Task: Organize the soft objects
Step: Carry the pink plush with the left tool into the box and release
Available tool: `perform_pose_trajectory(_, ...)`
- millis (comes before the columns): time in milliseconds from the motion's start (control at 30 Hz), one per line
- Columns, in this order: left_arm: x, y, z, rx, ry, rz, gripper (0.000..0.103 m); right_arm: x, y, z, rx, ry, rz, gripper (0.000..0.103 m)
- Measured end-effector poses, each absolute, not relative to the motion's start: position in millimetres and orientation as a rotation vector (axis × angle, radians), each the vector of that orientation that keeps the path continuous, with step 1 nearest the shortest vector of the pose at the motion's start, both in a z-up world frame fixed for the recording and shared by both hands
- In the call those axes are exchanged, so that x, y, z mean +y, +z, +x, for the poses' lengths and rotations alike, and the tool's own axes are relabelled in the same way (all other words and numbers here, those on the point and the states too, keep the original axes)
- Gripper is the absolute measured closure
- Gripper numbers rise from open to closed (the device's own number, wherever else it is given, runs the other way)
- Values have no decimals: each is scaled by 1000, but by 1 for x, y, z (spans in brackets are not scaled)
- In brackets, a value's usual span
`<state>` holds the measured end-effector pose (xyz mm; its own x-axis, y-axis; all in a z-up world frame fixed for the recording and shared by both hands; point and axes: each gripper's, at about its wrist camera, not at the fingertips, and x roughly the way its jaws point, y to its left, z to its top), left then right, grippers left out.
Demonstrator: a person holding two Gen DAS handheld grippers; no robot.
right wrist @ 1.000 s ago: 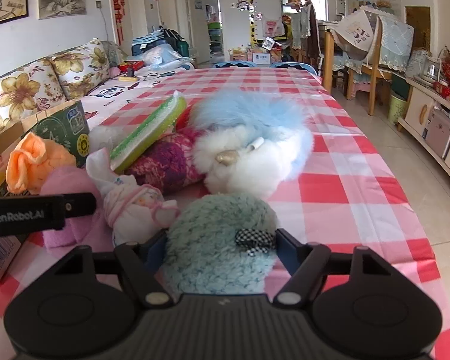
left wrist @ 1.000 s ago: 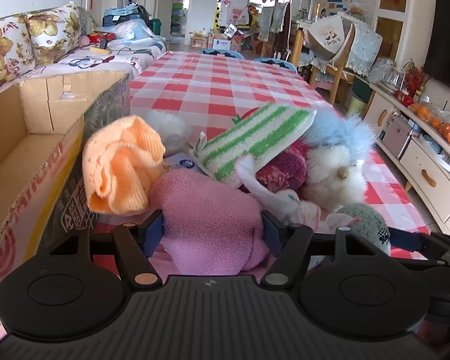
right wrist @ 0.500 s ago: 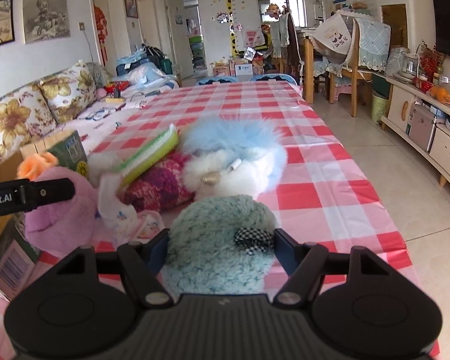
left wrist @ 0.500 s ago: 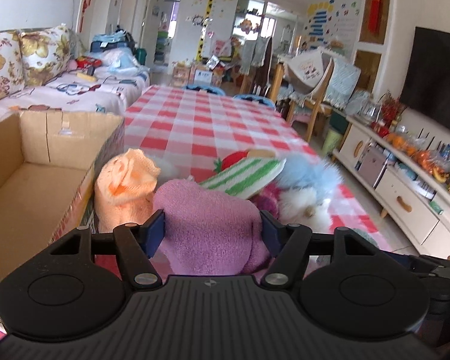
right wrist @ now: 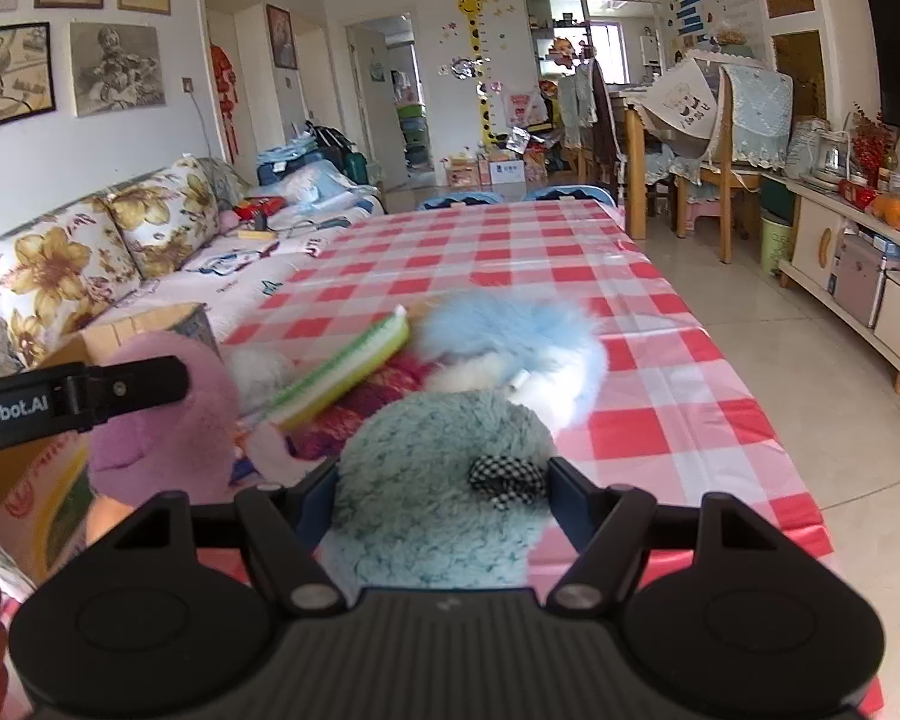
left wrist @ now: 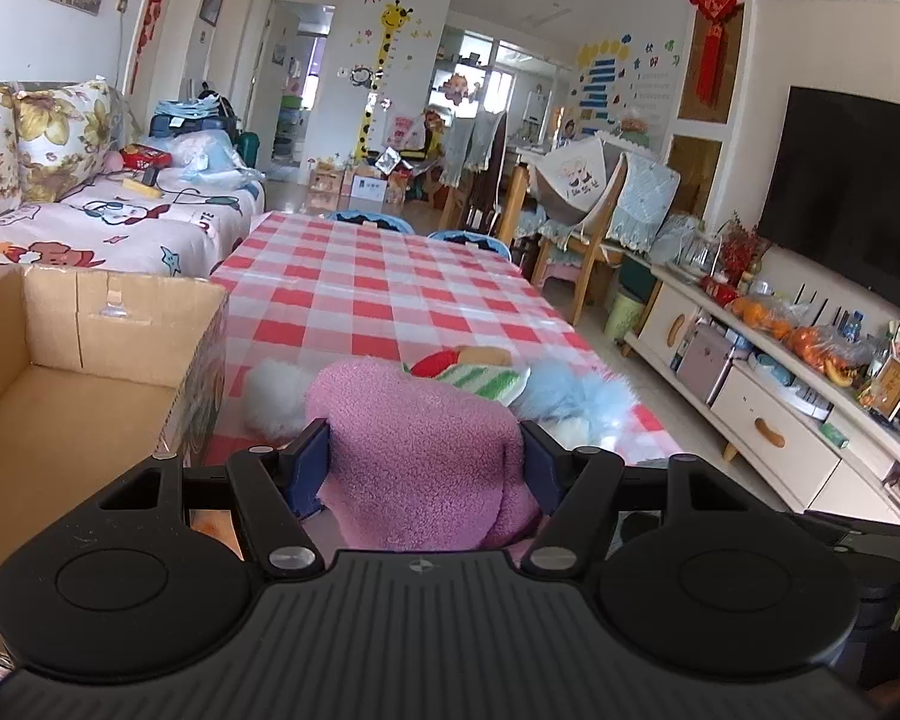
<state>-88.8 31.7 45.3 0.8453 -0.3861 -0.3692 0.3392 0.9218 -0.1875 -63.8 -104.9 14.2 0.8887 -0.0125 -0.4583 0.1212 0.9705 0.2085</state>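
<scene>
My left gripper (left wrist: 425,461) clamps a pink plush (left wrist: 417,444), held above the table (left wrist: 360,282) beside the open box (left wrist: 78,360). My right gripper (right wrist: 444,501) squeezes a teal plush (right wrist: 432,474) over the remaining pile, near the blue toy (right wrist: 510,336) and striped cushion (right wrist: 348,369).

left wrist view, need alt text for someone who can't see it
The left hand-held gripper is shut on a fuzzy pink-purple soft bundle, held above a red-and-white checked tablecloth. An open brown cardboard box sits to its left, and a green-striped plush and fluffy blue-and-white plush lie just beyond, in a cluttered living room.
</scene>
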Motion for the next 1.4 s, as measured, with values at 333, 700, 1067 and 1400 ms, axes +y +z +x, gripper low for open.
perform_pose_trajectory(333,58,55,-87,352,-349,-174,21,-81,35,-65,401,52,233,31)
perform_pose_trajectory(700,99,65,-82,305,-197,-227,21,-27,55,-53,355,241,178,31)
perform_pose_trajectory(1067,143,61,-68,376,35,-257,20,37,60,-32,362,438,66,31)
perform_pose_trajectory(1400,166,58,-66,431,145,-290,18,77,56,-11,403,544,-11,29)
